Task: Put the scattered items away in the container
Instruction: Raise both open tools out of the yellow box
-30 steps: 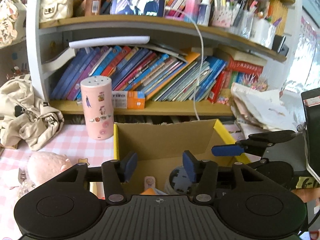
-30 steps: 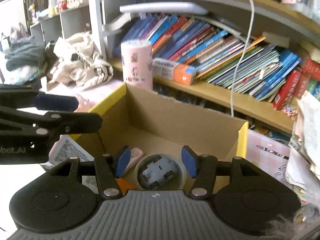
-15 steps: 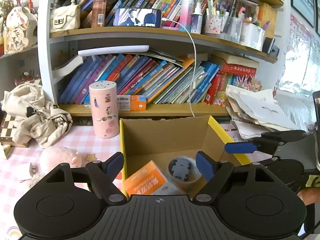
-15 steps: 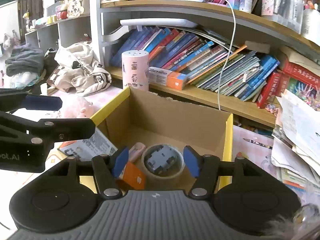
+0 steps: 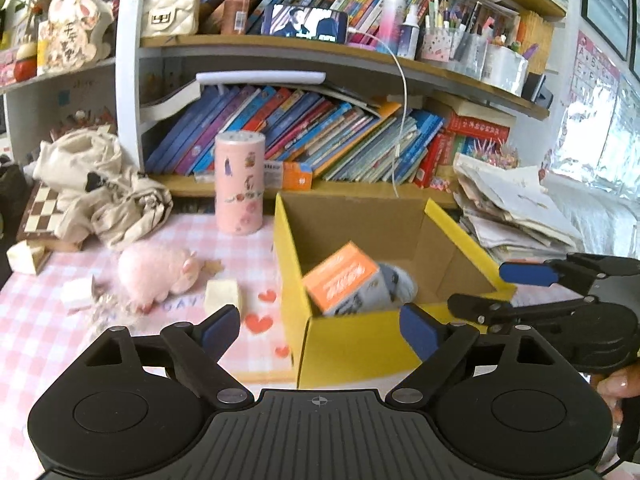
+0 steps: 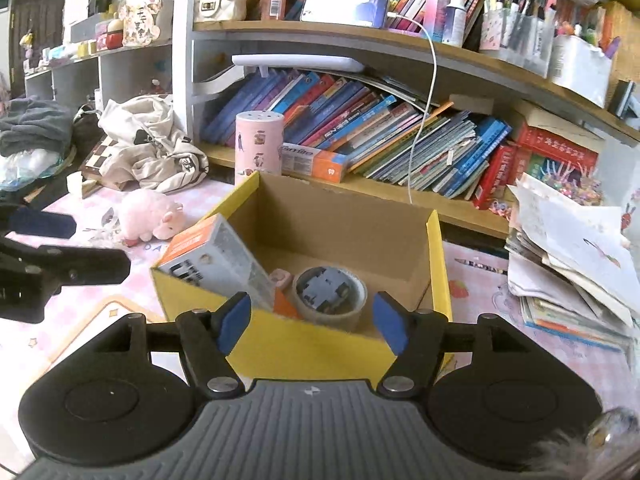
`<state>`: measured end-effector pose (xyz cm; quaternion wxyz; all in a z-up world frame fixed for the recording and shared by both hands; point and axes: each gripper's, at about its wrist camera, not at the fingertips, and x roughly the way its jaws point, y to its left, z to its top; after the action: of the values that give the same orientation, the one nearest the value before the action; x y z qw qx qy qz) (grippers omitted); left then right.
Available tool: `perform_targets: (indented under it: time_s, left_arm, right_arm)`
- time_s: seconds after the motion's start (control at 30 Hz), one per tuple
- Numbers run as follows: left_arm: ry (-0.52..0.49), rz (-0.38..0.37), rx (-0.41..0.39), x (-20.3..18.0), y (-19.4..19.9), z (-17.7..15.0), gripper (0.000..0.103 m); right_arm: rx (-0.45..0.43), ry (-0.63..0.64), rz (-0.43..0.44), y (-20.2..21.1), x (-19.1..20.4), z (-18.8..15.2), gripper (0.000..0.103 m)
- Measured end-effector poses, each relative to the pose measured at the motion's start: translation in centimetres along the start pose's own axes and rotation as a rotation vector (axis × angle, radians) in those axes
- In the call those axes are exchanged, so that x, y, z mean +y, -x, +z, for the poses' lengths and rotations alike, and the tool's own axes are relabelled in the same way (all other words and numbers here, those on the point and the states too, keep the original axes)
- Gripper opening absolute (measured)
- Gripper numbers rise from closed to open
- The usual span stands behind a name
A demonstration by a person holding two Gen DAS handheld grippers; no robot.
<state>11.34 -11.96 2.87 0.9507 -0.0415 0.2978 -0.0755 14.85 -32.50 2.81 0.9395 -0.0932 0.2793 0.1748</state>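
Note:
A yellow cardboard box (image 5: pixel 352 344) (image 6: pixel 312 348) stands open on the pink checked table. Inside it an orange and white carton (image 5: pixel 344 284) (image 6: pixel 212 256) leans against the left wall, beside a roll of tape (image 6: pixel 330 296) and a small pink item (image 6: pixel 282 278). My left gripper (image 5: pixel 320 330) is open and empty, in front of the box. My right gripper (image 6: pixel 314 320) is open and empty, close to the box's front wall; it also shows in the left wrist view (image 5: pixel 528 280). A pink plush pig (image 5: pixel 156 272) (image 6: pixel 148 220), a cream block (image 5: pixel 222 296) and a white block (image 5: pixel 78 294) lie left of the box.
A pink cylinder (image 5: pixel 239 184) stands behind the box near the bookshelf (image 5: pixel 320 136). A crumpled cloth bag (image 5: pixel 100 196) and a chessboard (image 5: pixel 40 212) lie at the back left. A stack of papers (image 5: pixel 520 208) sits right of the box.
Both grippers have pulled back and up from inside the box. The left gripper has opened wide and the orange carton now rests in the box.

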Motion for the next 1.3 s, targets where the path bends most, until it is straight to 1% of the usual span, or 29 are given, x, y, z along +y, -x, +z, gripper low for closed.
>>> perform_targets:
  time_s: [0.17, 0.27, 0.37, 0.43, 0.53, 0.7, 0.83, 1.0, 1.3]
  left_arm:
    - [-0.021, -0.023, 0.016, 0.9, 1.3, -1.2, 0.089]
    - [-0.036, -0.03, 0.016, 1.5, 2.1, -1.8, 0.089]
    - [-0.037, -0.022, 0.015, 2.1, 2.7, -2.2, 0.09]
    - [-0.038, -0.018, 0.013, 2.6, 3.0, -2.5, 0.093]
    - [-0.034, -0.007, 0.025, 3.5, 3.5, -3.0, 0.094]
    - [-0.023, -0.004, 0.04, 4.7, 4.3, -3.8, 0.094]
    - [-0.038, -0.007, 0.05, 5.2, 4.9, -4.4, 0.094]
    - [-0.032, -0.012, 0.061, 6.1, 5.5, -5.0, 0.094]
    - [-0.025, 0.008, 0.087, 7.9, 6.3, -6.0, 0.095]
  right_arm:
    - [0.014, -0.045, -0.027, 1.1, 1.5, -0.9, 0.068]
    - [0.014, -0.067, -0.046, 1.9, 2.5, -1.5, 0.072]
    - [0.015, -0.089, -0.066, 2.5, 3.5, -2.1, 0.078]
    - [0.027, -0.103, -0.077, 2.7, 4.2, -2.5, 0.085]
    - [0.048, -0.122, -0.088, 2.9, 5.3, -3.0, 0.087]
    - [0.053, -0.149, -0.105, 3.6, 7.1, -3.8, 0.088]
    - [0.057, -0.16, -0.118, 3.9, 8.6, -4.4, 0.09]
    - [0.079, -0.137, -0.122, 4.0, 10.5, -4.9, 0.095]
    - [0.094, -0.11, -0.11, 4.4, 13.3, -5.2, 0.097]
